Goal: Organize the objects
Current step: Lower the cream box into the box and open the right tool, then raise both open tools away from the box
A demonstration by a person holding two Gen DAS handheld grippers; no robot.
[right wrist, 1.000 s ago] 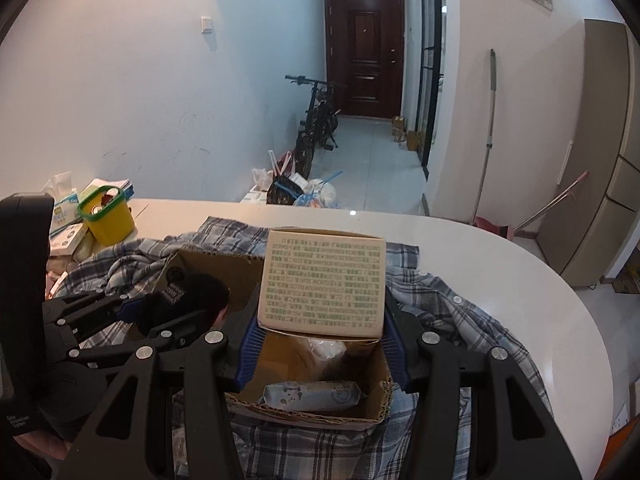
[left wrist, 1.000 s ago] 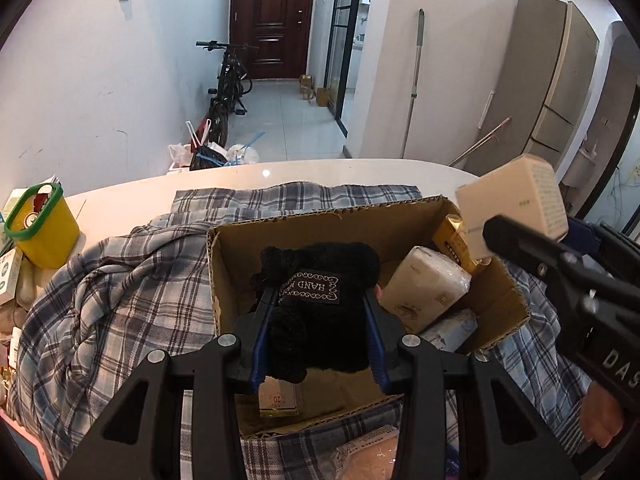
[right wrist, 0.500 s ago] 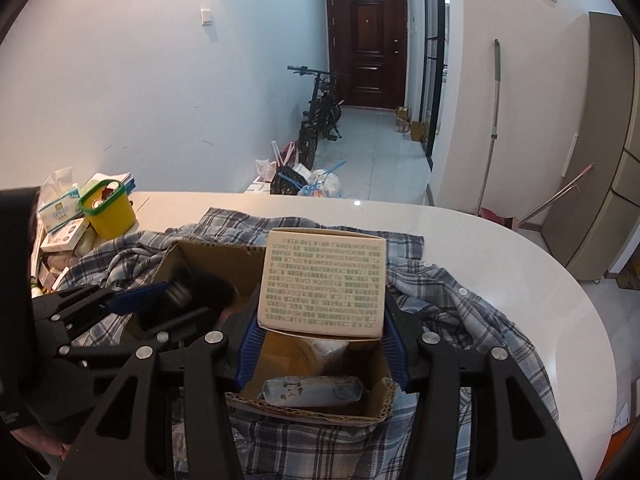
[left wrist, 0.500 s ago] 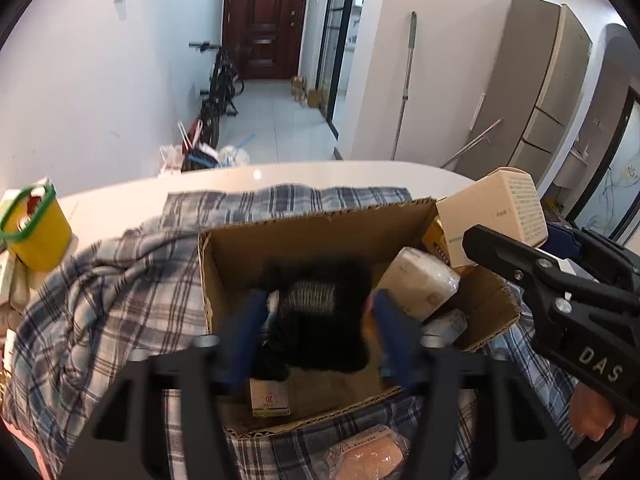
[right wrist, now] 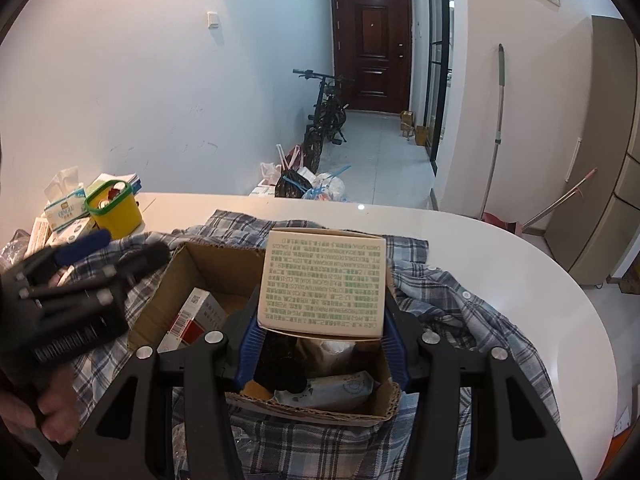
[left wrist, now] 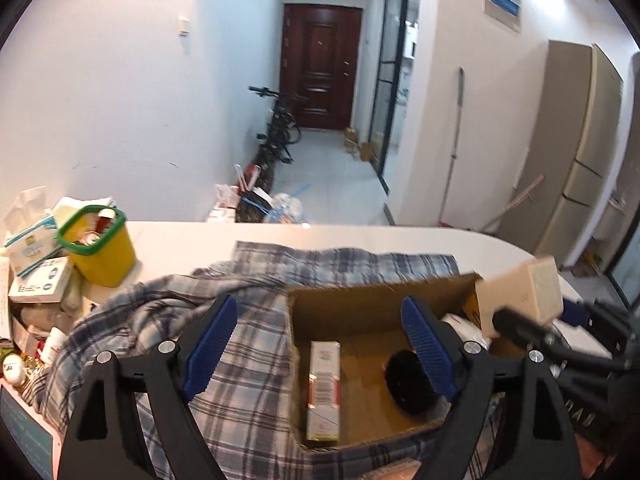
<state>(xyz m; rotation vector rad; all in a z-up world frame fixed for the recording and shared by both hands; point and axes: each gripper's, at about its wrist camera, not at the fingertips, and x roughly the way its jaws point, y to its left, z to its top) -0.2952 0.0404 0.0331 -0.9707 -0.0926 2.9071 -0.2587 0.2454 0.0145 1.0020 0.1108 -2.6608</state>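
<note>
Left claw (left wrist: 320, 344) low in the left wrist frame, jaws opening and wide apart, blue pads (left wrist: 208, 344) bare, nothing pressed between them. Seen through the gap: plaid shirt (left wrist: 248, 396) on the left, the near-left corner of the cardboard box (left wrist: 360, 308) on the right. Inside the box, at lower centre-right: a black knitted piece (left wrist: 408, 380) lying on the bottom, partly behind the right pad, touched by neither pad. Just left of it, a narrow white-and-red carton (left wrist: 323, 388) lying lengthwise on the box floor.

Right claw (right wrist: 320, 340) at lower centre of the right wrist frame, closed at medium width on a cream box with green print (right wrist: 323, 284), pads against its two sides, box tilted up above the cardboard box's (right wrist: 208, 264) open top. Same cream box at the right edge of the left wrist frame (left wrist: 520, 296). Beneath it, inside the cardboard box: black fabric, a pale wrapped packet and a flat wipes pack (right wrist: 332, 392) against the near wall.

Cardboard box resting on the plaid shirt, shirt spread over the white table (right wrist: 500, 264). At the left of both frames, well apart from the box: yellow tub with green rim (left wrist: 98, 248), tissue packs and small cartons crowded beside it. Left claw also blurred at the left of the right wrist frame (right wrist: 116, 252), a hand (right wrist: 52, 412) on its grip below.
</note>
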